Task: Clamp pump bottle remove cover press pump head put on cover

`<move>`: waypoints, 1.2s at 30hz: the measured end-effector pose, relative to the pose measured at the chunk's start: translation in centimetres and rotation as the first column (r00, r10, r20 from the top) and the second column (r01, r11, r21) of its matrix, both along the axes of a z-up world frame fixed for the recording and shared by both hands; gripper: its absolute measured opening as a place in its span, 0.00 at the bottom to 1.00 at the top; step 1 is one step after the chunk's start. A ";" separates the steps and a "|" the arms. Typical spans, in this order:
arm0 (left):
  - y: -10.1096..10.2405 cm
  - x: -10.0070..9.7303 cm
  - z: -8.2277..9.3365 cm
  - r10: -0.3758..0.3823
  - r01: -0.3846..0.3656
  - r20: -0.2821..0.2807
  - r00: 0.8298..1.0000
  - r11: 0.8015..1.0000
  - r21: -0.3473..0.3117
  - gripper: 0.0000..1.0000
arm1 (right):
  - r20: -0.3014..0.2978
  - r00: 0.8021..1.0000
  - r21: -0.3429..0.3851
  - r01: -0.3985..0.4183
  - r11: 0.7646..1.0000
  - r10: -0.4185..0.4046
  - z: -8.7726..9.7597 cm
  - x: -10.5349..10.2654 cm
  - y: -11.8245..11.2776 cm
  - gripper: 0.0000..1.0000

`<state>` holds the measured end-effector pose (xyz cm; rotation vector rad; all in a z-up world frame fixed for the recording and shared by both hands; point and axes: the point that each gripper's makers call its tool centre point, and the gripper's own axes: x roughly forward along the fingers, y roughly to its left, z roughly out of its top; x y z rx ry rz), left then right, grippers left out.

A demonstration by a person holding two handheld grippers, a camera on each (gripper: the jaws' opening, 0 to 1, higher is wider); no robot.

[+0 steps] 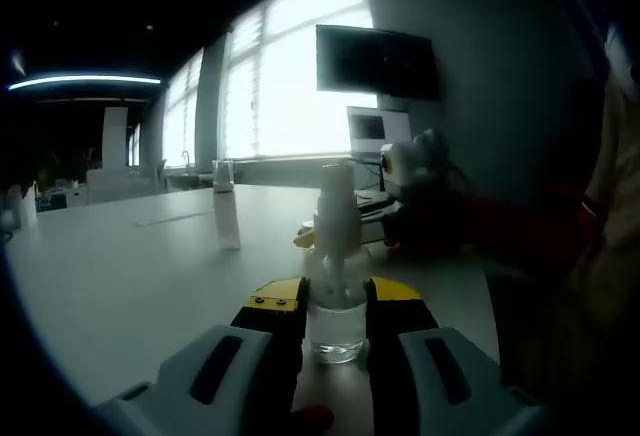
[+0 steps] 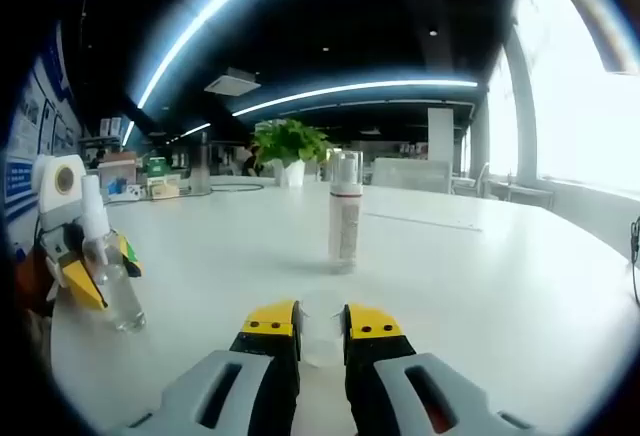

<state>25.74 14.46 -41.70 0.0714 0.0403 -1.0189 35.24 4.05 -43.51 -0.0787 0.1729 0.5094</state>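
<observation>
Setting: an office with tall bright windows, ceiling light strips, a dark wall screen (image 1: 375, 59) and a leafy plant (image 2: 288, 142) at the far end; I am working on a wide, smooth white table (image 2: 480, 276).

Item 1, pump bottle (image 1: 335, 296): clear, rounded plastic body with a pale, slim pump head. I am clamping it upright on the table in my left gripper (image 1: 335, 306), the yellow-tipped jaws pressing its sides low down, so, as I judge it, the body stays steady while the top is worked. The head is standing bare, which suggests the cover is already off.

Item 2, cover (image 2: 321, 331): a small, translucent, cap-like piece. I am holding it between the narrowly set jaws of my right gripper (image 2: 321, 328), close above the table, probably keeping it ready to go back on.

Item 3, second bottle (image 2: 344, 210): tall, slender, frosted cylinder with a clear cap, standing alone mid-table, well apart from both tools.
</observation>
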 end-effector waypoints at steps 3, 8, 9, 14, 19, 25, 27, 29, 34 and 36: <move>0.0 0.0 0.0 0.001 -0.001 0.000 1.000 1.000 0.000 0.15 | 0.003 1.000 -0.003 -0.001 1.000 0.001 0.0 0.0 0.0 0.12; -0.1 -0.1 0.0 0.000 0.000 0.000 1.000 1.000 0.000 0.15 | 0.003 1.000 0.004 -0.004 1.000 0.004 0.1 0.0 0.0 0.12; 0.0 0.0 0.0 0.001 -0.001 -0.001 1.000 1.000 0.000 0.15 | 0.003 1.000 0.005 -0.004 1.000 0.004 0.1 0.0 0.0 0.12; -0.1 0.0 0.0 0.001 -0.001 0.000 1.000 1.000 0.000 0.15 | 0.006 1.000 0.017 -0.006 1.000 0.006 0.4 -0.3 0.1 0.12; 0.0 0.0 0.0 0.001 -0.001 0.000 1.000 1.000 0.000 0.15 | 0.014 1.000 0.028 -0.009 1.000 0.009 1.0 -0.8 0.2 0.12; 0.0 0.1 0.0 0.001 -0.001 -0.001 1.000 1.000 0.000 0.15 | 0.047 0.999 0.038 -0.017 0.999 0.015 2.8 -1.5 0.4 0.12; 0.0 0.1 0.0 0.001 -0.001 -0.001 1.000 1.000 0.000 0.15 | 0.057 0.998 0.049 -0.021 0.999 0.019 3.5 -1.7 0.6 0.12; 0.0 0.1 0.0 0.002 -0.002 -0.001 1.000 1.000 0.000 0.15 | 0.066 0.997 0.058 -0.030 0.998 0.026 4.1 -2.1 0.9 0.12; 0.0 0.0 0.0 0.002 -0.002 -0.001 1.000 1.000 0.000 0.15 | 0.095 0.995 0.066 -0.045 0.997 0.039 5.5 -3.2 1.6 0.12; 0.0 0.0 0.0 0.003 -0.003 -0.001 1.000 1.000 0.000 0.15 | 0.107 0.993 0.067 -0.051 0.996 0.044 6.2 -3.5 1.7 0.12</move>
